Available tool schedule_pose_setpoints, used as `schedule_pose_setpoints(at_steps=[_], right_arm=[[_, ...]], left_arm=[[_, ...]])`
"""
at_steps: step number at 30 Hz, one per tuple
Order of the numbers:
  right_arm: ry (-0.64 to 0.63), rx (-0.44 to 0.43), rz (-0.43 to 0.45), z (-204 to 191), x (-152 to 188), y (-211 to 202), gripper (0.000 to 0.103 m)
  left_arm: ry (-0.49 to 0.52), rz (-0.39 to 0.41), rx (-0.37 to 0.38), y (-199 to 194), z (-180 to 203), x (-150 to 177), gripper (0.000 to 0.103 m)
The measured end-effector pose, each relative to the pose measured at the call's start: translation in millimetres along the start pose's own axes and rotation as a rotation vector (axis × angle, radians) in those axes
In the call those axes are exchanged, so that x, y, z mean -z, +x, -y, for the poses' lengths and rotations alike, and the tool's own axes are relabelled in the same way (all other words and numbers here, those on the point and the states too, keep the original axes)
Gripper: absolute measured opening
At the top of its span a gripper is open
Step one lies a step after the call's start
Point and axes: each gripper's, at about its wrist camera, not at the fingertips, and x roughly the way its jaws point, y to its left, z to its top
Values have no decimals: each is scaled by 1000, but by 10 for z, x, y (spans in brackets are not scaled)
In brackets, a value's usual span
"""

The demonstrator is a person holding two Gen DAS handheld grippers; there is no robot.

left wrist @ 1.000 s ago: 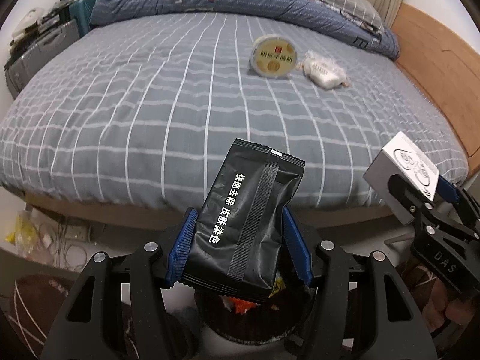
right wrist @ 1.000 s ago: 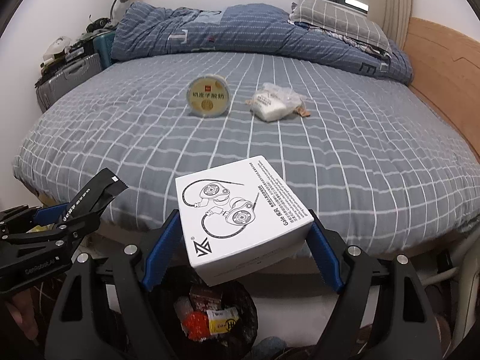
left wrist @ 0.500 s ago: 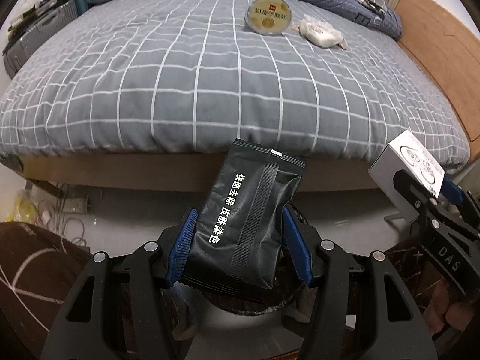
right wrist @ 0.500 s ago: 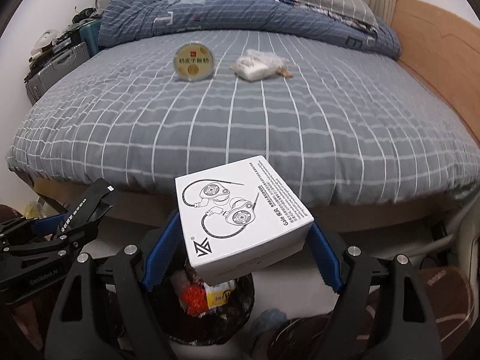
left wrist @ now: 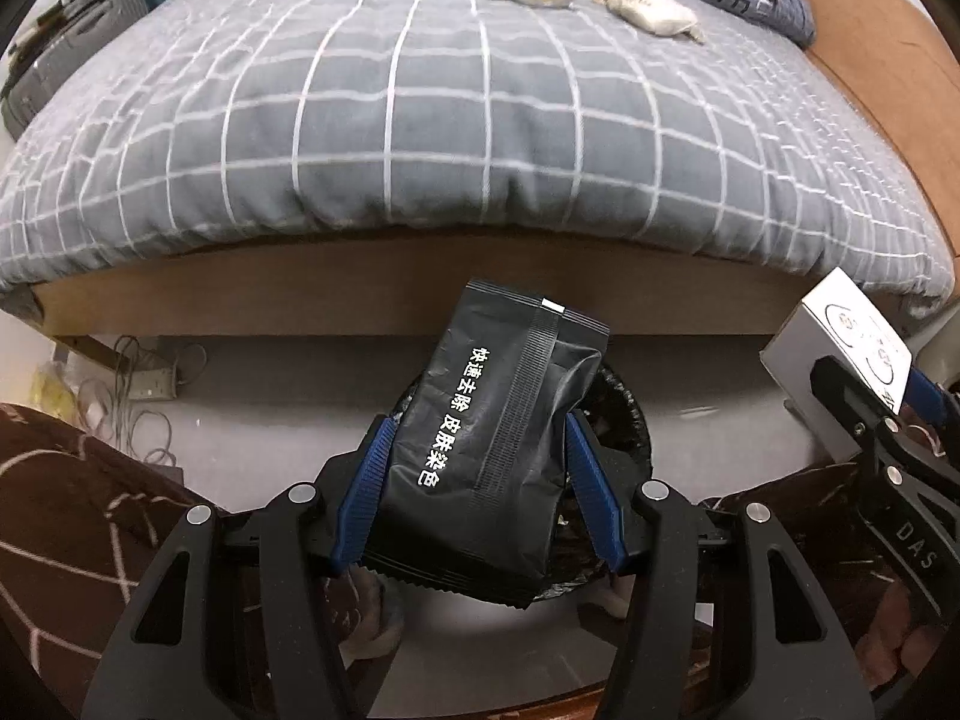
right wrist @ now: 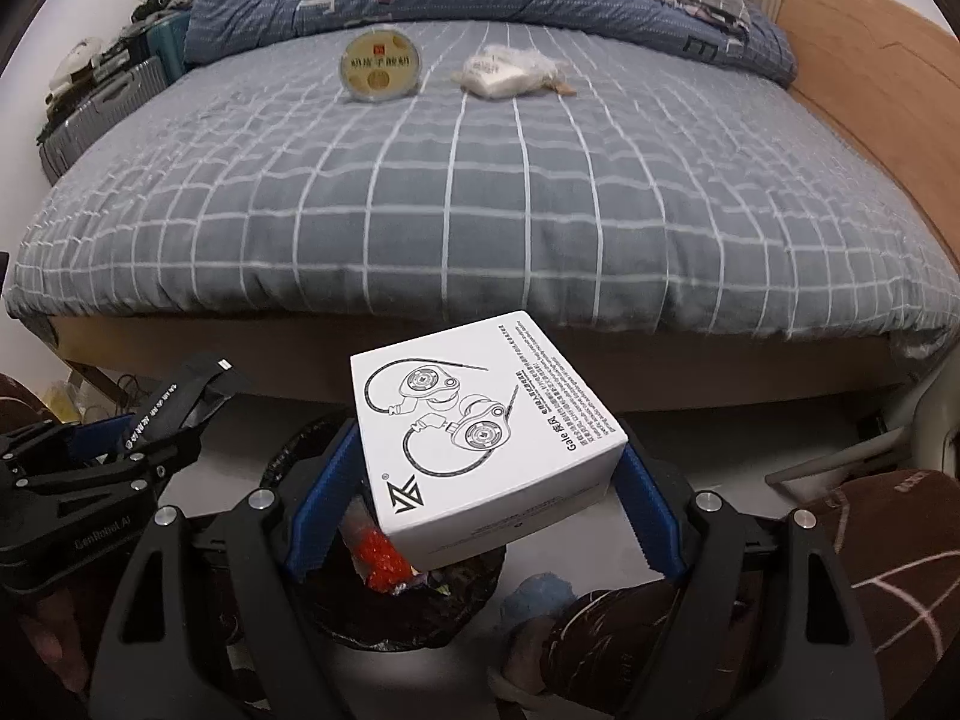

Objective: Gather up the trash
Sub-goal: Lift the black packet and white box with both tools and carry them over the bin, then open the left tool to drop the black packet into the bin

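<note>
Above the black-lined bin (right wrist: 384,600) at the foot of the bed (left wrist: 456,138): left tool (left wrist: 480,456) clamped on a black sachet (left wrist: 492,456), blue pads pressing both sides, sachet upright over the bin mouth. Right tool (right wrist: 486,468) spread wide and gripping a white earphone box (right wrist: 480,432), box tilted, directly over the bin, red wrapper (right wrist: 378,558) visible inside. On the bed at 12 o'clock: round yellow-lidded container (right wrist: 380,71); just beside it at 1 o'clock, crumpled white packet (right wrist: 510,75).
</note>
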Motion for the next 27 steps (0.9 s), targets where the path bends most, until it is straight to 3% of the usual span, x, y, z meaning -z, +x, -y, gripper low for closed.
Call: schedule_pose_setpoints(at_steps=[12, 27], right_arm=[[25, -18, -133, 1, 41, 483, 77], [39, 13, -181, 138, 62, 726, 77]], left_arm=[[16, -66, 2, 491, 42, -49, 57], [32, -145, 11, 907, 157, -95, 57]])
